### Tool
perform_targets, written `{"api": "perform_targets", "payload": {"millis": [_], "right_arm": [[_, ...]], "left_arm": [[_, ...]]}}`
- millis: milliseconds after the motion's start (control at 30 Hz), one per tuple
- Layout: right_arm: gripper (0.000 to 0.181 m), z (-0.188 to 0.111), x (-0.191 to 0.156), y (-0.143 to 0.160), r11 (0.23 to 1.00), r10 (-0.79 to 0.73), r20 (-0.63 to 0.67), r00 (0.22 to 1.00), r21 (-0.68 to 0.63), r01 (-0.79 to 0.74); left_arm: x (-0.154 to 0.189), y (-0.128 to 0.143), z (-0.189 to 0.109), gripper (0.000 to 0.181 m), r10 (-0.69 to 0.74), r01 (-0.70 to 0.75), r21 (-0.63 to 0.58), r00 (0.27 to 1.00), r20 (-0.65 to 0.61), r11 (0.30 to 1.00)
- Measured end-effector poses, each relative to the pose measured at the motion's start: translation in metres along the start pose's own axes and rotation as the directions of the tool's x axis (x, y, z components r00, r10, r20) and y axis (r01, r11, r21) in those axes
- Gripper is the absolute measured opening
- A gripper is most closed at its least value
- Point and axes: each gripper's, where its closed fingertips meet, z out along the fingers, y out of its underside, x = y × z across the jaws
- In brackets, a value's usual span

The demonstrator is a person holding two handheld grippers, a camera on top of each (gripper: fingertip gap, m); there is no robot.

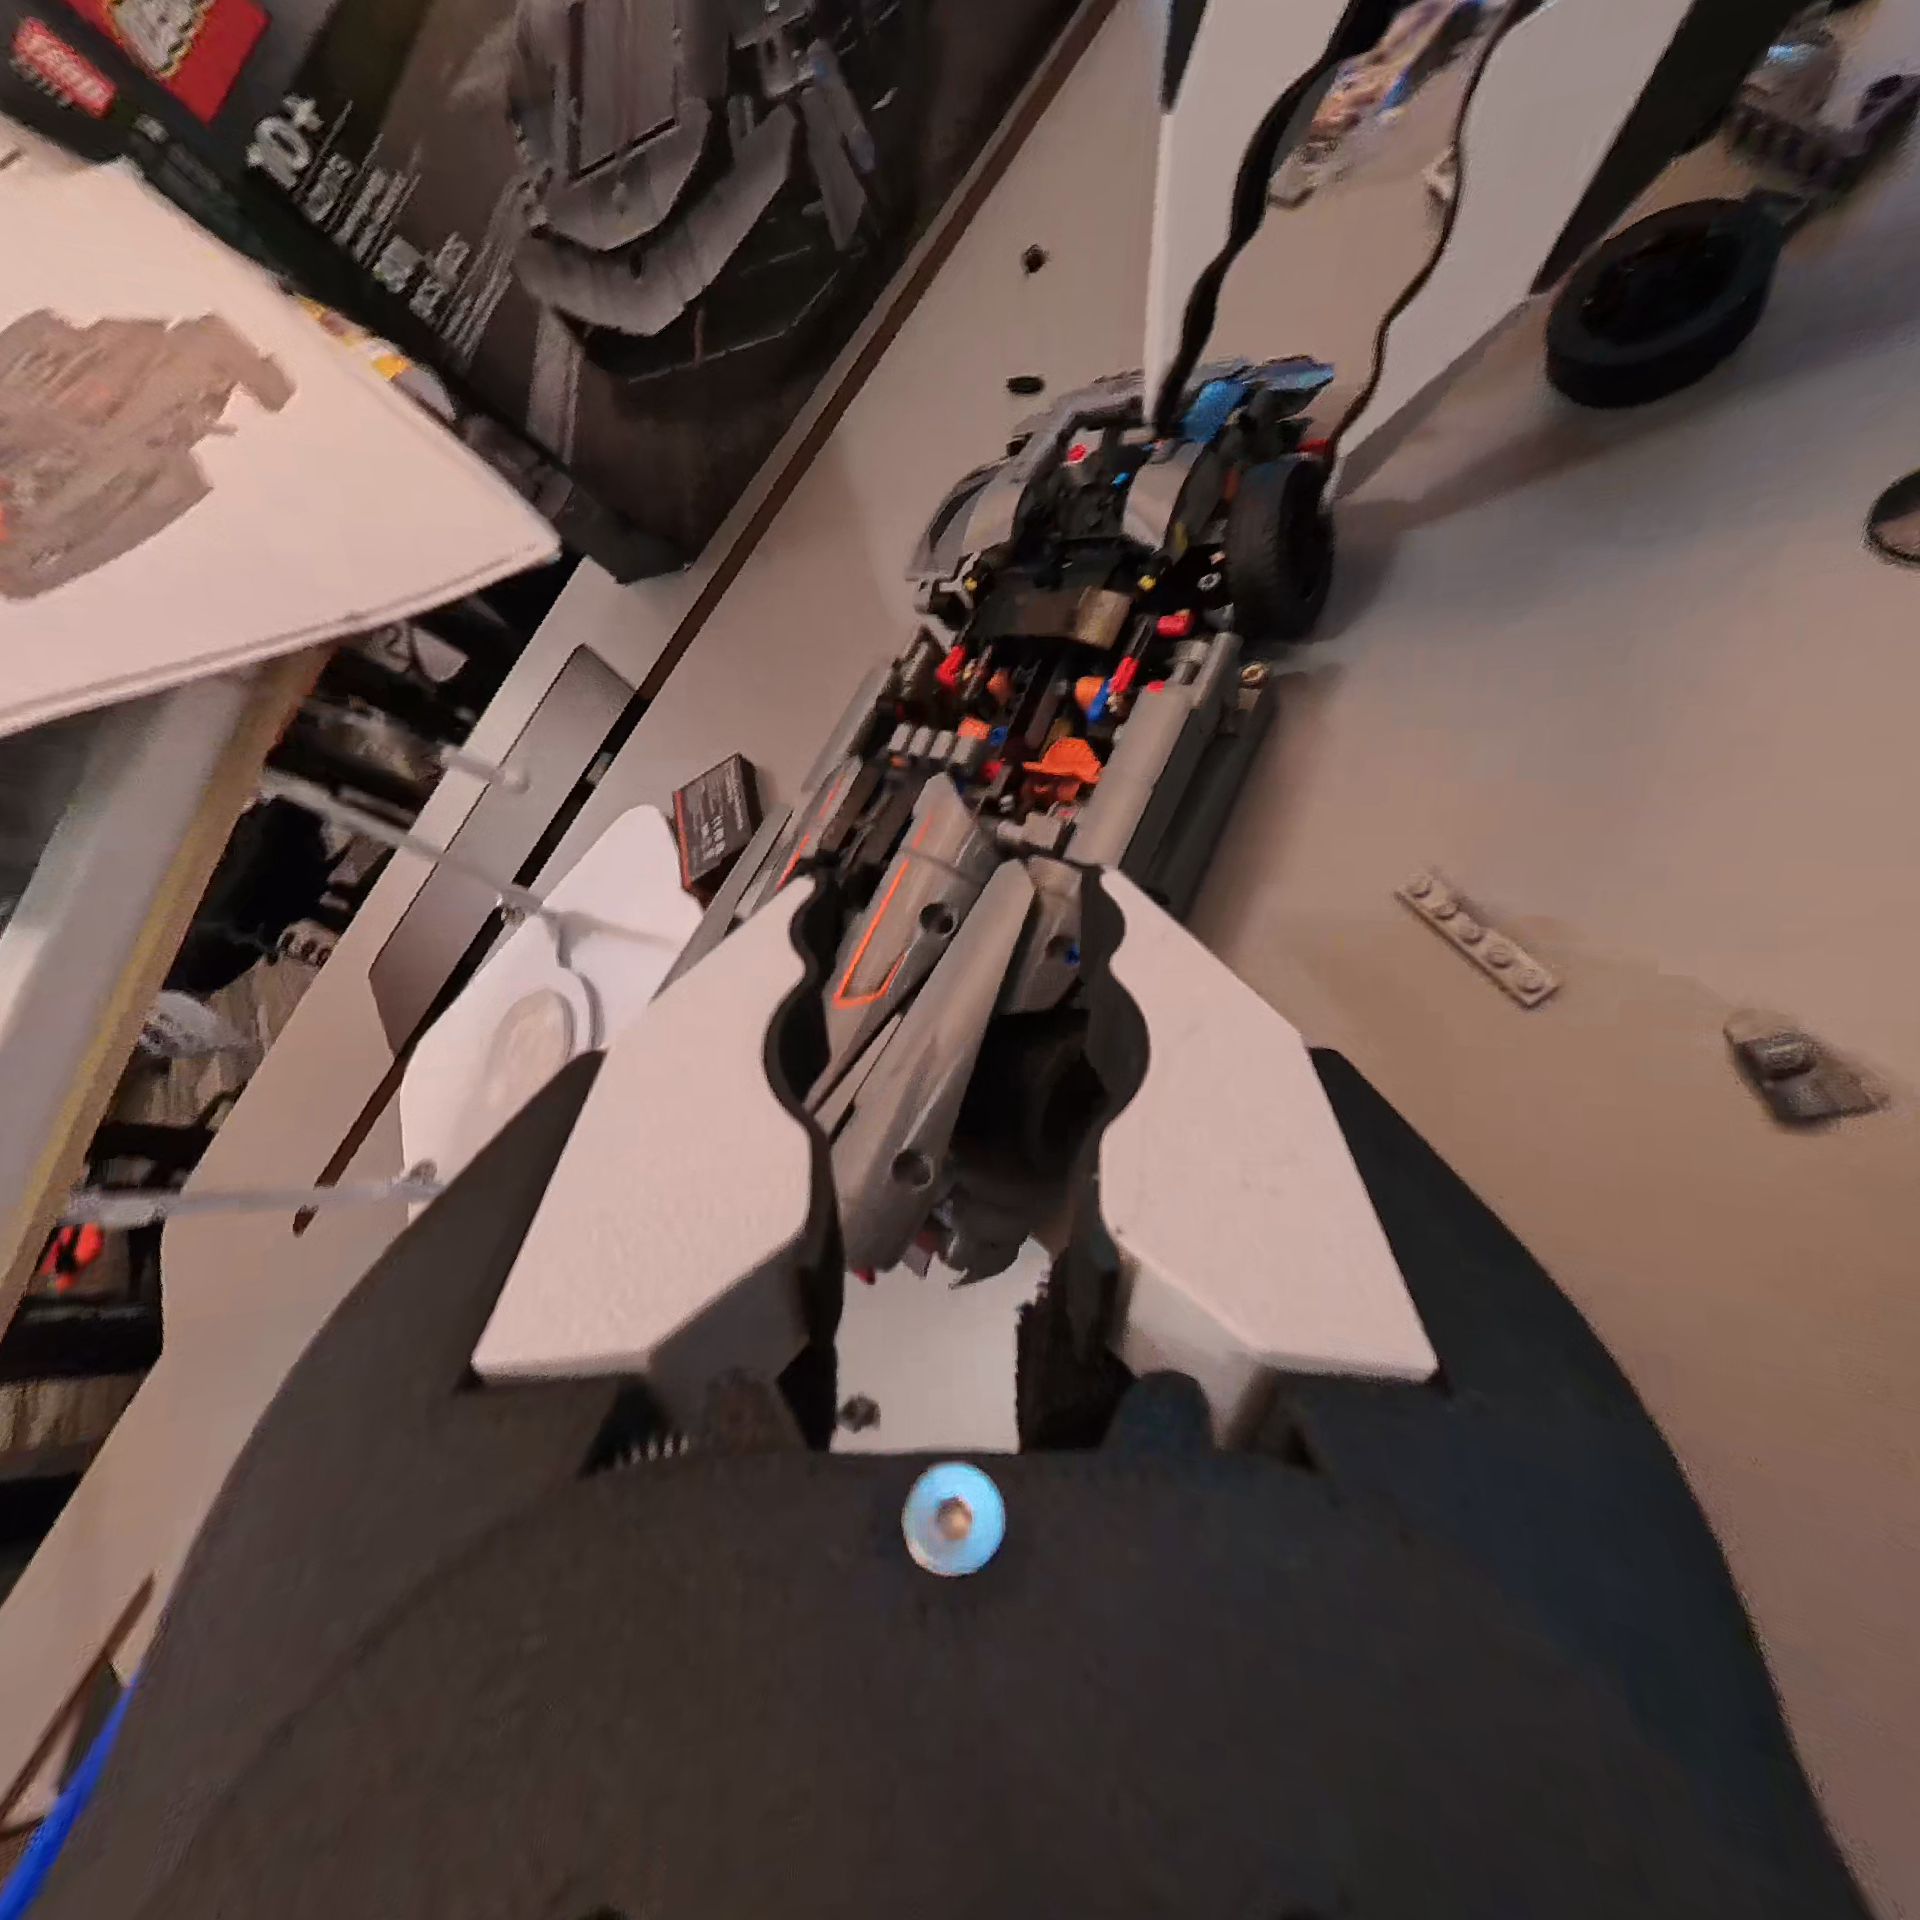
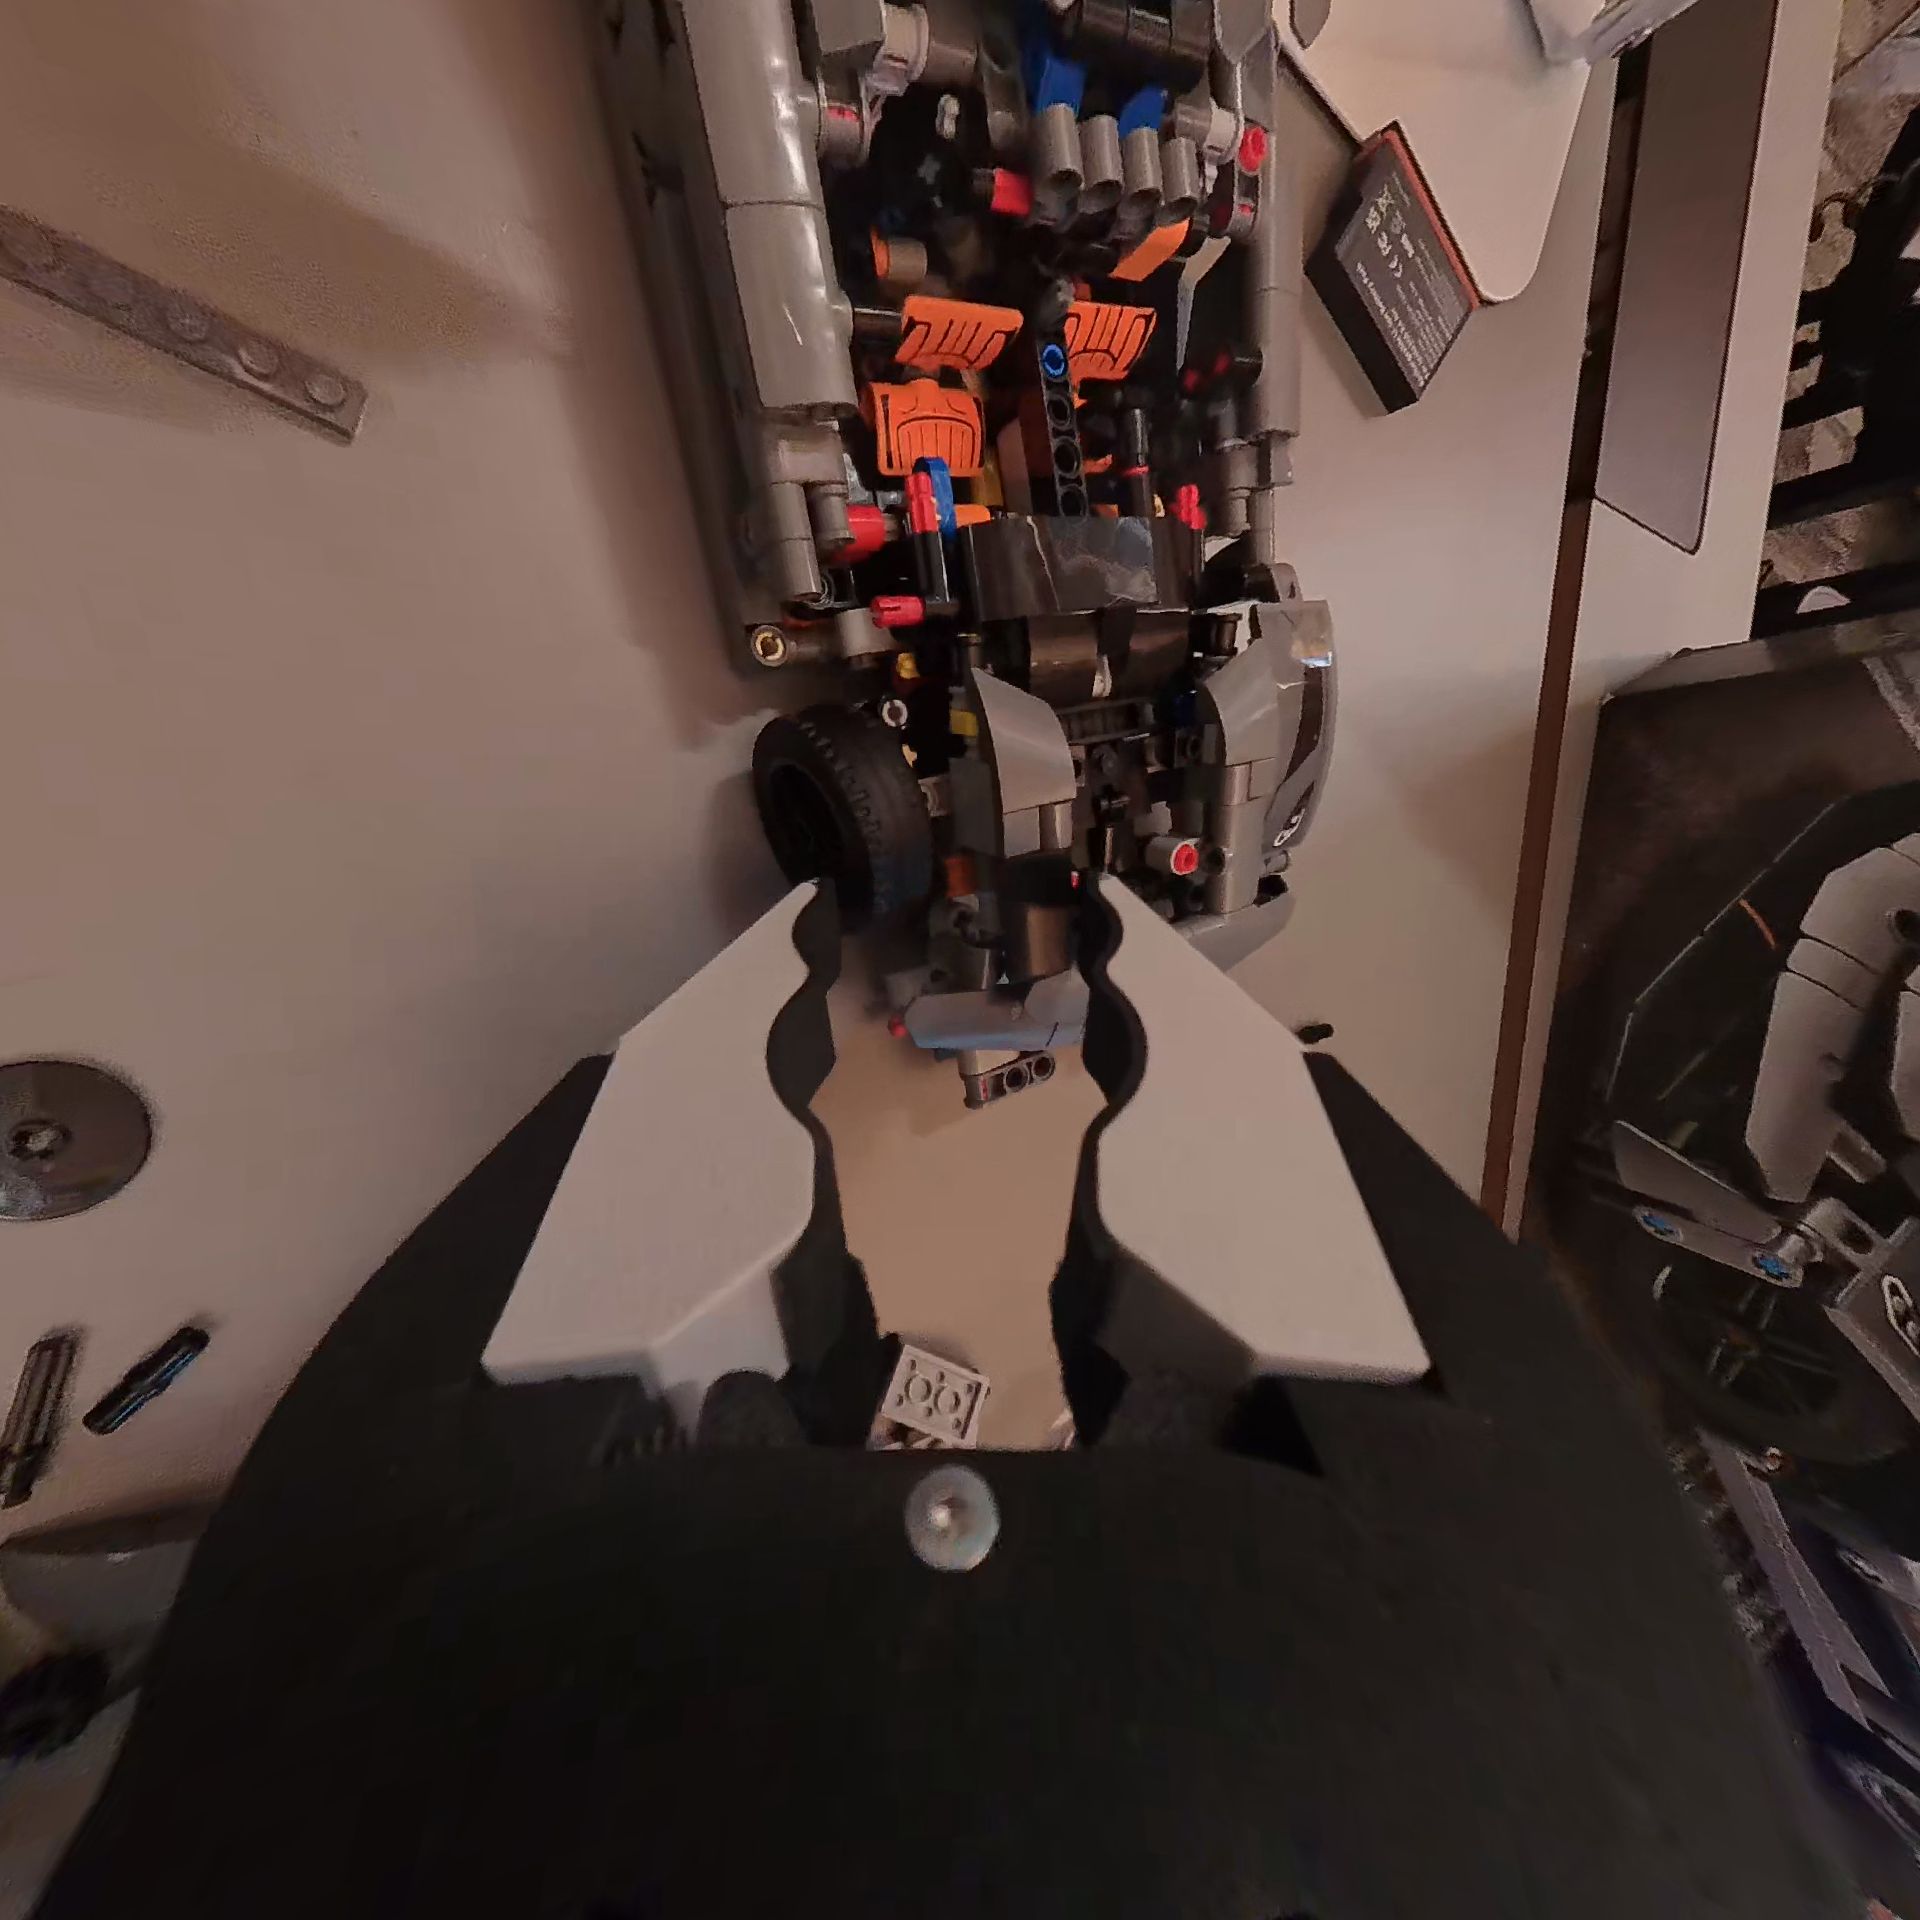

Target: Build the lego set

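The left tongs point(image 1: 951, 914) are clamped on the near end of the lego car point(image 1: 1049, 675), its grey body panel wedged between both white fingers point(image 1: 665, 1143). From there the car's long axis runs straight away along the desk point(image 1: 1558, 727), its far end with the one fitted black tyre point(image 1: 1283, 545) pointing at the right tongs point(image 2: 951, 914). In the right wrist view those tongs stand apart around the car's small grey end pieces, the right finger against them, the left finger clear with bare desk showing beside it. A light grey studded plate point(image 2: 935, 1397) lies close under the right tongs. On the tyre side the desk is open, holding only a long grey studded strip point(image 1: 1481, 940), a small dark piece point(image 1: 1792, 1070), a loose tyre point(image 1: 1652, 301) and a dark round disc point(image 2: 62, 1138), all well apart from the car. On the other side a small black block point(image 2: 1392, 265) lies just beside the car, then the desk edge point(image 2: 1548, 727) and the set's dark box point(image 1: 582, 229) close in
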Motion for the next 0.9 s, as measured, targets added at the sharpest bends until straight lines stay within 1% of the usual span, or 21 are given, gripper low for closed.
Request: {"api": "perform_targets", "payload": {"millis": [100, 167, 333, 400, 467, 567, 633, 700, 767, 833, 900], "right_arm": [[0.044, 0.001, 0.002, 0.003, 1.0, 0.019, -0.002, 1.0, 0.0, -0.019], [0.043, 0.001, 0.002, 0.004, 1.0, 0.007, -0.011, 1.0, -0.002, -0.007], [0.043, 0.002, 0.002, 0.003, 1.0, 0.019, -0.011, 1.0, 0.006, -0.019], [0.045, 0.001, 0.002, 0.003, 0.999, 0.035, -0.005, 0.999, 0.015, -0.035], [0.045, -0.003, 0.003, 0.006, 0.999, 0.043, -0.011, 0.999, 0.005, -0.043], [0.039, -0.019, 0.008, 0.01, 0.998, 0.054, -0.04, 0.998, -0.01, -0.054], [0.037, -0.034, 0.01, 0.012, 0.996, 0.092, -0.056, 0.994, -0.011, -0.092], [0.036, -0.047, 0.01, 0.016, 0.989, 0.146, -0.077, 0.986, -0.004, -0.147], [0.031, -0.057, 0.009, 0.019, 0.979, 0.202, -0.09, 0.975, 0.03, -0.2], [0.026, -0.062, 0.009, 0.024, 0.962, 0.268, -0.091, 0.959, 0.067, -0.263], [0.026, -0.063, 0.008, 0.029, 0.946, 0.317, -0.066, 0.946, 0.093, -0.311]], "left_arm": [[-0.002, -0.009, 0.011, 0.045, 0.089, -0.089, -0.037, 0.996, 0.001, 0.995], [-0.003, -0.018, 0.017, 0.045, 0.126, -0.127, -0.038, 0.992, -0.02, 0.991], [0.003, -0.027, 0.04, 0.045, 0.153, -0.162, -0.067, 0.98, -0.127, 0.985], [0.009, -0.026, 0.05, 0.046, 0.158, -0.174, -0.083, 0.972, -0.177, 0.981], [0.018, -0.028, 0.057, 0.045, 0.159, -0.18, -0.074, 0.962, -0.222, 0.981], [0.034, -0.028, 0.064, 0.046, 0.155, -0.19, -0.095, 0.944, -0.291, 0.977], [0.045, -0.03, 0.068, 0.046, 0.164, -0.206, -0.099, 0.93, -0.328, 0.973], [0.052, -0.036, 0.074, 0.046, 0.193, -0.233, -0.087, 0.925, -0.327, 0.969], [0.059, -0.04, 0.081, 0.045, 0.22, -0.262, -0.09, 0.92, -0.325, 0.961], [0.066, -0.045, 0.09, 0.04, 0.252, -0.292, -0.089, 0.916, -0.312, 0.952], [0.07, -0.049, 0.098, 0.039, 0.277, -0.316, -0.095, 0.916, -0.29, 0.944]]}}
